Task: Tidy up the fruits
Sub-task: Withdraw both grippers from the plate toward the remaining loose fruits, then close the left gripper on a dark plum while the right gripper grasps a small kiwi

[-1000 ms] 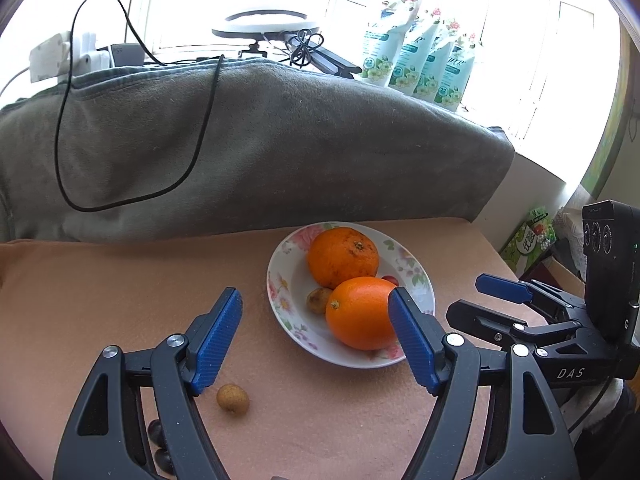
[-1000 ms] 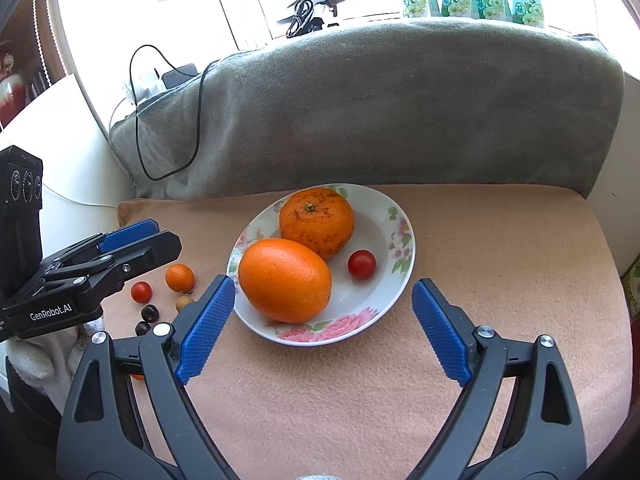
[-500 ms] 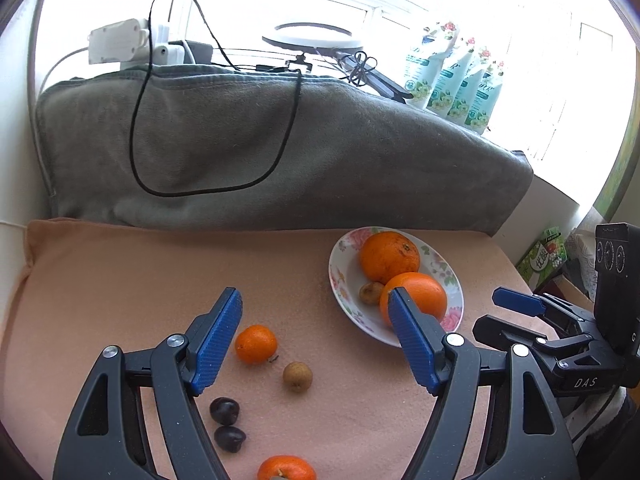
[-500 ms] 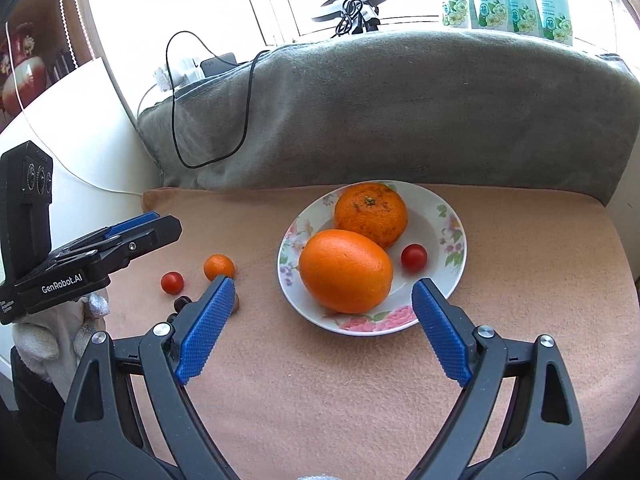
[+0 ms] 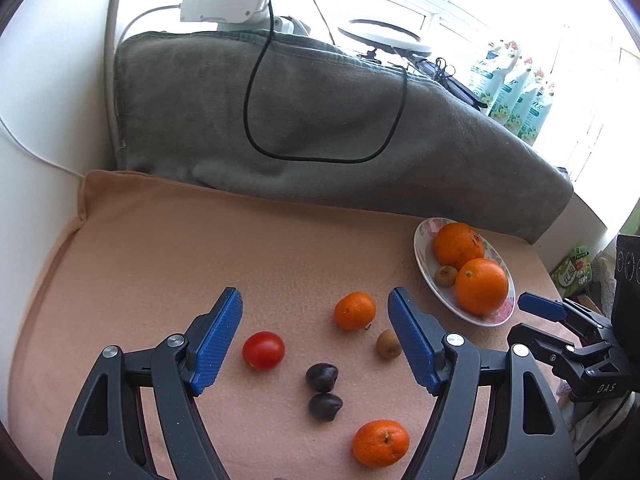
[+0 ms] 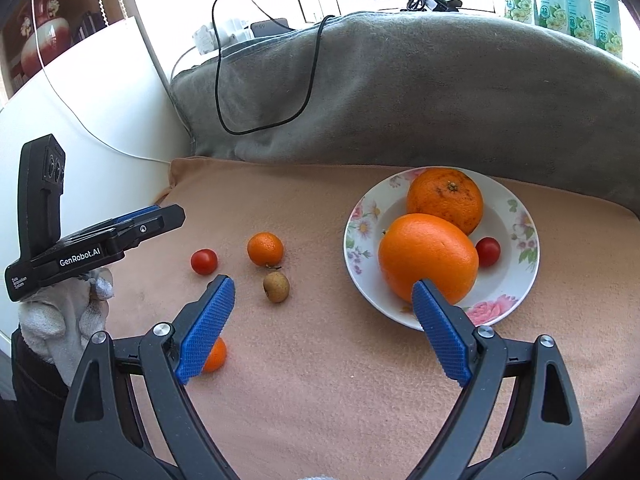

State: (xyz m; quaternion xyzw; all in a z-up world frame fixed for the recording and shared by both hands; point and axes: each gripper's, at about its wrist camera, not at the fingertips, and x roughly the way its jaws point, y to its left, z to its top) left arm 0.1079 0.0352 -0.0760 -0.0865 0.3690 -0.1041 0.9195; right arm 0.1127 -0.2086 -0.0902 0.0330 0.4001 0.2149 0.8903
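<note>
Left wrist: left hand-held gripper jaws apart, empty, over loose fruit – cherry tomato, two dark plums seen only here | right wrist: right hand-held gripper wide, empty; plate ahead-right, front orange long axis left-right, second tomato shows only here.
</note>
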